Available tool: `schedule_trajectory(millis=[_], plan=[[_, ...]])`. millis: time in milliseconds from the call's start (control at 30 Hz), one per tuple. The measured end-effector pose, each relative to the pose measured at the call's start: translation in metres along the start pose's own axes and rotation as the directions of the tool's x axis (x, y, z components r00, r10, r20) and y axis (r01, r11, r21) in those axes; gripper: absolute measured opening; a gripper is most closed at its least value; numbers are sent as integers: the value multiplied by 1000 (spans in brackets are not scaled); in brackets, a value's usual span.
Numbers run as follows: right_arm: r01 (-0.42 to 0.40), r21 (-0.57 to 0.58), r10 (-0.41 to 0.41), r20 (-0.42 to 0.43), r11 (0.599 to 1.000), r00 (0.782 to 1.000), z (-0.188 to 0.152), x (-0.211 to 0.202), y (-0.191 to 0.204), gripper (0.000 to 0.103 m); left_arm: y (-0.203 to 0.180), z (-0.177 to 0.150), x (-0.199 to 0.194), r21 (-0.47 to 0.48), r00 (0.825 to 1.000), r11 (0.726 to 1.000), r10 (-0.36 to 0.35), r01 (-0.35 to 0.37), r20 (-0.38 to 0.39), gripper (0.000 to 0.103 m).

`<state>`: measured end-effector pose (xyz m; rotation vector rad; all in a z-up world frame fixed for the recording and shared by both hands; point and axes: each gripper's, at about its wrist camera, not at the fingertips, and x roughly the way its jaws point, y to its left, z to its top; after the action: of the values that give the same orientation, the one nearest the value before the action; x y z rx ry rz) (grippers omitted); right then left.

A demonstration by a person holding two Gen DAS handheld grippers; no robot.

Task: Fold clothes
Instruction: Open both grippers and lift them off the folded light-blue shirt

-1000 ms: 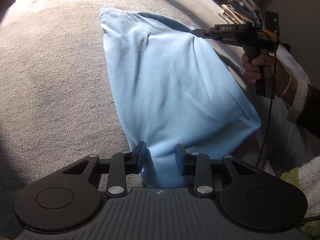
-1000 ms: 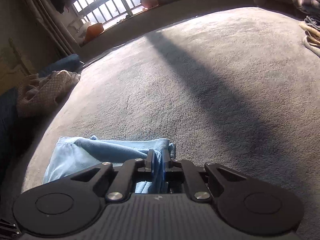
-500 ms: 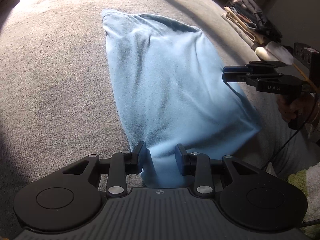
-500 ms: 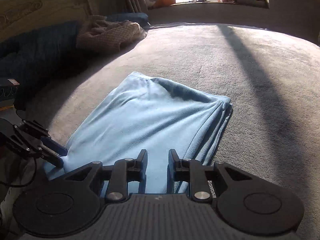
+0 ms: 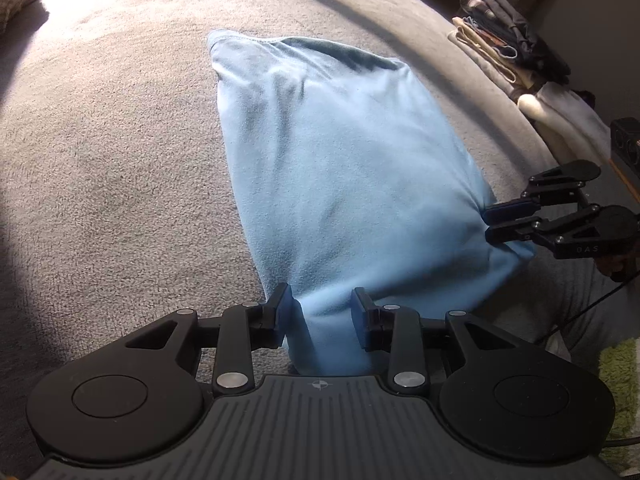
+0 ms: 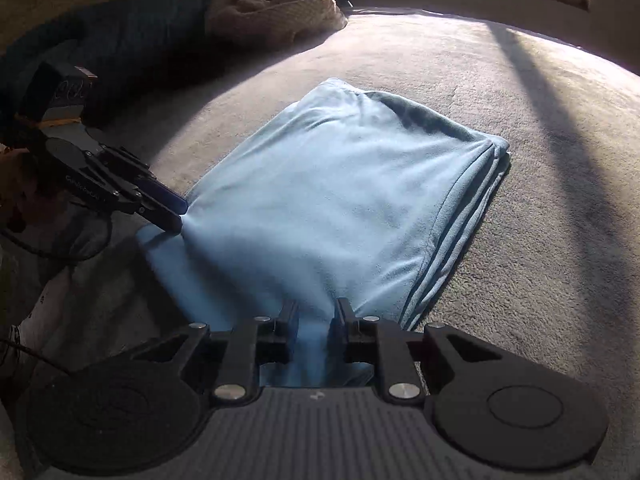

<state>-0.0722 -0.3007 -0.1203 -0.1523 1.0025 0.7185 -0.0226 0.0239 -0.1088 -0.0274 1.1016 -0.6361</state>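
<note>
A light blue folded cloth (image 5: 340, 168) (image 6: 340, 192) lies on the grey plush bed surface (image 5: 100, 160). Its stacked edges show along the right side in the right wrist view. My left gripper (image 5: 320, 312) (image 6: 182, 216) is shut on the near left corner, with the fabric gathered between its fingers and lifted a little. My right gripper (image 6: 315, 316) (image 5: 486, 224) is closed on the near right corner, the cloth narrowing into its jaws. The near edge of the cloth hangs between the two grippers.
A stack of folded clothes (image 5: 512, 52) and white folded items (image 5: 568, 120) sit at the bed's right edge. A green fuzzy item (image 5: 620, 372) is at lower right. A beige patterned cloth (image 6: 272, 16) and dark blue bedding (image 6: 120, 48) lie at the far left.
The right gripper let go of the far corner, swung back to the near side and closed on the near right corner. The left gripper kept its hold and stayed put.
</note>
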Motion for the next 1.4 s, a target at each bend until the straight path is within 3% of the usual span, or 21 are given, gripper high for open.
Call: schedule_trajectory(millis=[133, 200, 333, 500, 600, 667, 700, 767, 833, 900, 1167, 1200, 1300, 1400], plan=[[-53, 59, 57, -69, 997, 996, 5, -30, -15, 21, -2, -4, -4, 21, 1000, 1000, 18, -19, 8, 32], [-31, 17, 31, -25, 999, 999, 21, -43, -13, 22, -4, -5, -7, 39, 999, 998, 38, -39, 9, 34], [1, 42, -7, 151, 999, 988, 63, -41, -8, 22, -3, -8, -17, 45, 996, 996, 78, -80, 40, 39], [-5, 89, -13, 201, 996, 980, 103, 14, -7, 22, 3, -14, -15, 10, 996, 996, 84, -84, 26, 39], [49, 170, -81, 186, 984, 979, 113, 46, -32, 22, -3, -20, -7, 41, 996, 995, 90, -90, 9, 42], [153, 274, -207, 181, 949, 961, 115, 56, -59, 21, -7, -23, -5, 69, 995, 993, 97, -98, 15, 44], [153, 359, -234, 194, 921, 953, 115, 55, -76, 19, -7, -24, -5, 72, 995, 993, 96, -97, 16, 45], [58, 474, -206, 267, 879, 941, 114, 42, -94, 21, -4, -23, -5, 62, 996, 994, 85, -86, 14, 46], [8, 402, -143, 306, 916, 941, 121, 38, -84, 22, 1, -23, -6, 46, 997, 996, 70, -71, 12, 46], [-39, 328, -59, 284, 944, 957, 131, 49, -69, 22, 5, -22, -6, 30, 998, 998, 55, -55, 10, 46], [76, 404, -216, 312, 911, 925, 154, 69, -78, 22, 13, -25, -6, -3, 1000, 1000, 27, -27, 12, 47], [49, 370, -179, 326, 928, 928, 158, 69, -70, 22, 14, -25, -6, -5, 1000, 1000, 24, -24, 11, 47], [-116, 185, 61, 279, 976, 958, 171, 84, -32, 22, 17, -25, -6, -18, 1000, 1000, 13, -13, 7, 47], [-123, 56, 111, 183, 991, 977, 180, 115, -4, 22, 18, -24, -6, -25, 1000, 1000, 6, -6, 5, 48]])
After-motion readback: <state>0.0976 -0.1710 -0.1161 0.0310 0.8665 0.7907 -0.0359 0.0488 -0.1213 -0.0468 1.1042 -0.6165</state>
